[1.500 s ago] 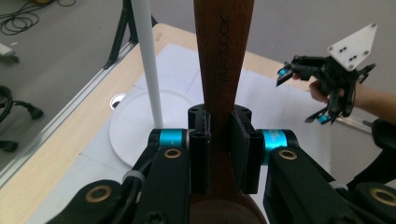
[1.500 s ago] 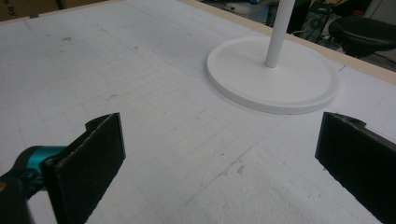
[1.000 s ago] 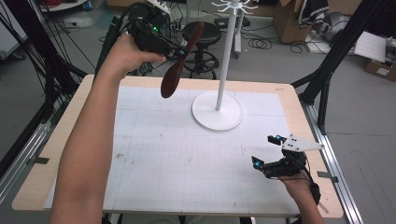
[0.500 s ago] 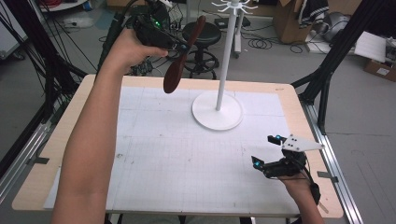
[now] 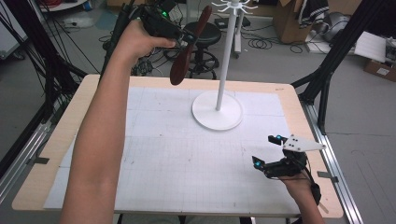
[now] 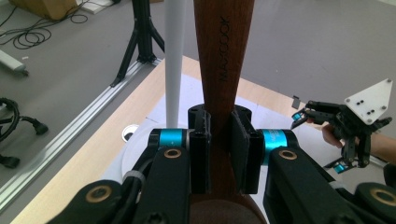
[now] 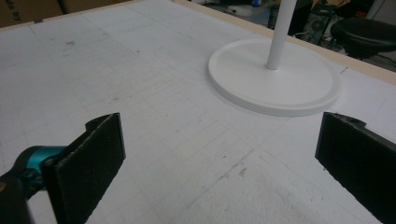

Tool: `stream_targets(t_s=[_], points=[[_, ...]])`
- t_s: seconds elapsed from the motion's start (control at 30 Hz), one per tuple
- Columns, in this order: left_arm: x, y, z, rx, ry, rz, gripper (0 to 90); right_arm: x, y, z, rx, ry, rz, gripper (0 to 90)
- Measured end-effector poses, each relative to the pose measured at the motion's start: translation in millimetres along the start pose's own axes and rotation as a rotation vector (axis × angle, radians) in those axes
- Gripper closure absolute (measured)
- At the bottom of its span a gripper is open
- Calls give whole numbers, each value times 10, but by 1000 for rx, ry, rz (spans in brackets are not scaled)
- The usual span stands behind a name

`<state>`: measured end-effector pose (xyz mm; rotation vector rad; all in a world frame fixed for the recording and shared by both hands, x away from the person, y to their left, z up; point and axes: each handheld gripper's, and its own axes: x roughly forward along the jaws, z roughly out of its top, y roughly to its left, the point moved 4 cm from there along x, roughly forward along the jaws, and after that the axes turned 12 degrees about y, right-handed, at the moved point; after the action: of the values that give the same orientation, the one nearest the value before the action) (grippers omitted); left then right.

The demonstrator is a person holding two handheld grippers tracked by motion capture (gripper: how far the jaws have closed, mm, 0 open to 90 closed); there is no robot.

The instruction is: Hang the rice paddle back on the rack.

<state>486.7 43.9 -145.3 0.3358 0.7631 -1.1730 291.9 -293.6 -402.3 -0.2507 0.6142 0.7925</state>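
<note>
High view: the left gripper point(image 5: 189, 35), raised above the table's point(image 5: 70, 135) far edge, holds a wooden spoon point(image 5: 187, 51) by its handle, bowl hanging down, just left of the white rack point(image 5: 224, 70). The step looks like carrying the spoon to hang it on the rack's hooks.

Left gripper view: the jaws clamp the spoon point(image 6: 223, 70), with the rack pole point(image 6: 175, 65) just beside it.

Right gripper view: the right gripper point(image 7: 219, 154) stands wide open and empty, low over the table.

Next, the spoon's end likely needs lifting to a hook.
</note>
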Motion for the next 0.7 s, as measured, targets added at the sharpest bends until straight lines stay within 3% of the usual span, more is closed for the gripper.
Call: stream_targets(t_s=[0.33,0.7], points=[[91,100,61,-12,-21,-13,786,1,-13,-6,-4,-4,-2,5],[160,82,155,-5,-18,-29,786,-4,-10,-5,2,-6,2,5]])
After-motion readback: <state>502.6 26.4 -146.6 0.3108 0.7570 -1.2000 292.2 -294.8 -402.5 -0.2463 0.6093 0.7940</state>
